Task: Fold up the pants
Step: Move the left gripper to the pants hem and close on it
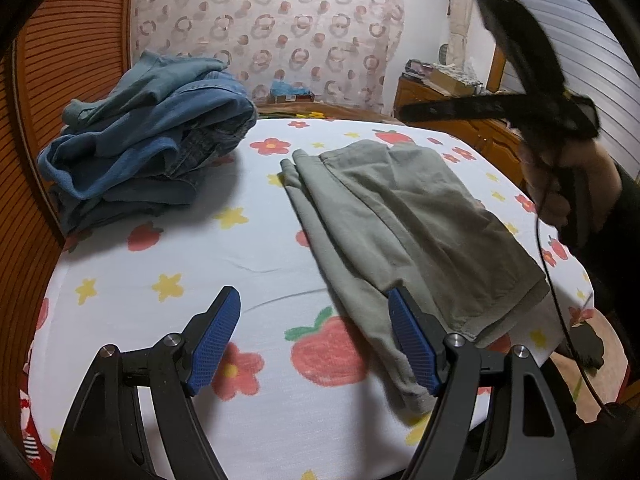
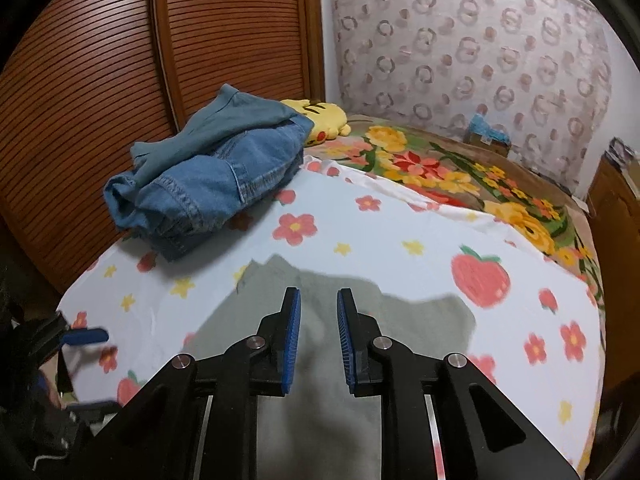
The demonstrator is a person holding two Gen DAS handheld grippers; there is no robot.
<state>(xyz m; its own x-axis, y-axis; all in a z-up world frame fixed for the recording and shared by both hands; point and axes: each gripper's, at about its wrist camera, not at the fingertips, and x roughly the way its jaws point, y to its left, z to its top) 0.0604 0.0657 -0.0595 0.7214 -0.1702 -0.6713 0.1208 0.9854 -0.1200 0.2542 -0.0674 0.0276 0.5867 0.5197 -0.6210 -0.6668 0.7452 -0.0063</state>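
Folded green pants on the flowered sheet, both grippers empty.

From the left wrist I see my left gripper (image 1: 314, 308) spread wide, gripping nothing, over the sheet (image 1: 240, 248) beside the folded pants (image 1: 408, 220); a blue clothes pile (image 1: 152, 136) sits far left. From the right wrist, my right gripper (image 2: 319, 312) hangs slightly parted above the pants (image 2: 420, 320), pads clear of the cloth.

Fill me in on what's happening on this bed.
A person is folding pants with a handheld gripper in each hand. The grey-green pants lie folded on the flowered sheet. The left gripper hovers at their near end, jaws wide and empty. The right gripper is above them, jaws slightly apart, gripping nothing. A heap of denim clothes waits farther back.
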